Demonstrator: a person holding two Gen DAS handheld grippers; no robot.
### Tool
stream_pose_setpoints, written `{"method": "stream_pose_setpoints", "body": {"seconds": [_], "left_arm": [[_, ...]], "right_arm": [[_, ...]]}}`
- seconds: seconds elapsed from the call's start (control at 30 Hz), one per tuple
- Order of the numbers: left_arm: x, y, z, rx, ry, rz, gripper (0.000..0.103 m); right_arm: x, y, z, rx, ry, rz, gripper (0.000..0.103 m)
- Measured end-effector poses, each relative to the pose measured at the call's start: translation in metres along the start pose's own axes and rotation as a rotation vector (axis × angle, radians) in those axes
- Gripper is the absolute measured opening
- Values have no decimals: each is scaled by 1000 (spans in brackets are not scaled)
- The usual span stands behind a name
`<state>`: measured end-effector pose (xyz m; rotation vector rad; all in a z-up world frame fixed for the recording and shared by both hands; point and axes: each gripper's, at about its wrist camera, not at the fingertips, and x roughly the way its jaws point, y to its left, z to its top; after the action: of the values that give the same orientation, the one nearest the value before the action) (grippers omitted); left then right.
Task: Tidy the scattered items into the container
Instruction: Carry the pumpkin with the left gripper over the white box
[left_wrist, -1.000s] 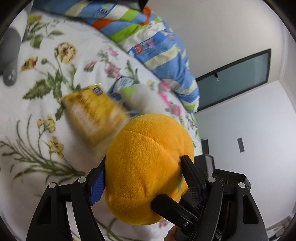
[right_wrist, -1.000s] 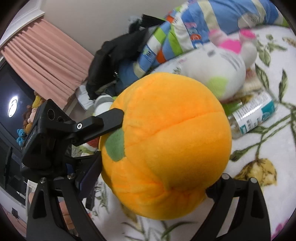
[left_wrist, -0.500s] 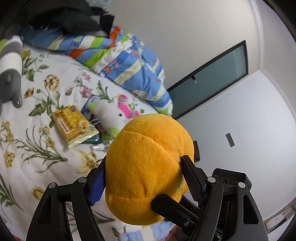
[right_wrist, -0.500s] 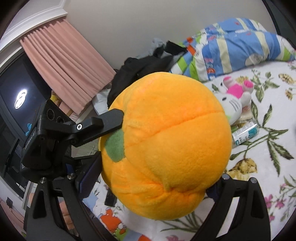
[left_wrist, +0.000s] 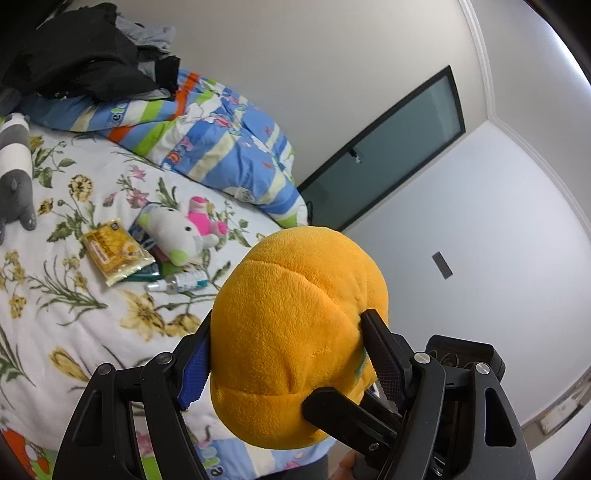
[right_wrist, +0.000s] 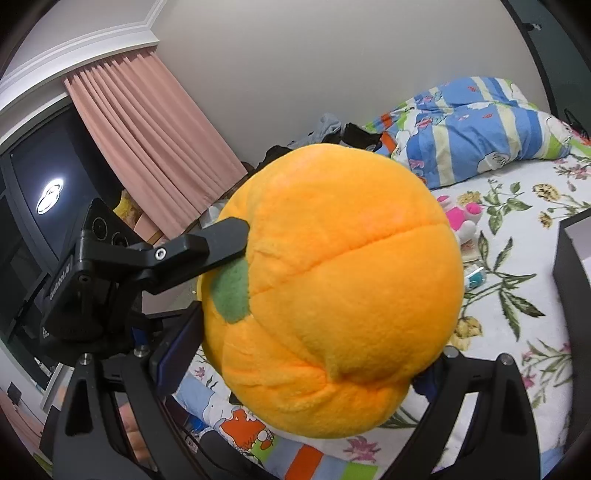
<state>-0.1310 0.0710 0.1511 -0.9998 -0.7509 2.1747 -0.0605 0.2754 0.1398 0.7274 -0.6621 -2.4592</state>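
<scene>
Two claws grip one orange plush pumpkin (left_wrist: 295, 332) betw. them, held up in the air over the near edge of the bed (left_wrist: 74, 332). Left claw (left_wrist: 284, 354) presses both pads into its sides; right claw (right_wrist: 306, 354) clamps it too, one finger by the green leaf patch. Far back on the floral cover lie a yellow snack pkt (left_wrist: 114, 254), a white-pink plush (left_wrist: 184, 232) & a small bottle (left_wrist: 184, 280), close together.

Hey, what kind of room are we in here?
Most likely a bedroom: a bed with a floral sheet, a striped quilt bunched against the wall, soft toys such as the white plush, and a pink curtain by a dark window.
</scene>
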Motion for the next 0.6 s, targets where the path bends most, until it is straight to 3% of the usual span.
{"method": "stream_pose_setpoints", "body": {"seconds": [0.2,0.6], "left_arm": [[18,-36,-12,37,34,-30,75],[98,-119,-39,105,160,-133,76]], "right_arm": [[-40,-16,0,11,-41,-33,95],[-132,-79,8,68,-129,-171,95]]}}
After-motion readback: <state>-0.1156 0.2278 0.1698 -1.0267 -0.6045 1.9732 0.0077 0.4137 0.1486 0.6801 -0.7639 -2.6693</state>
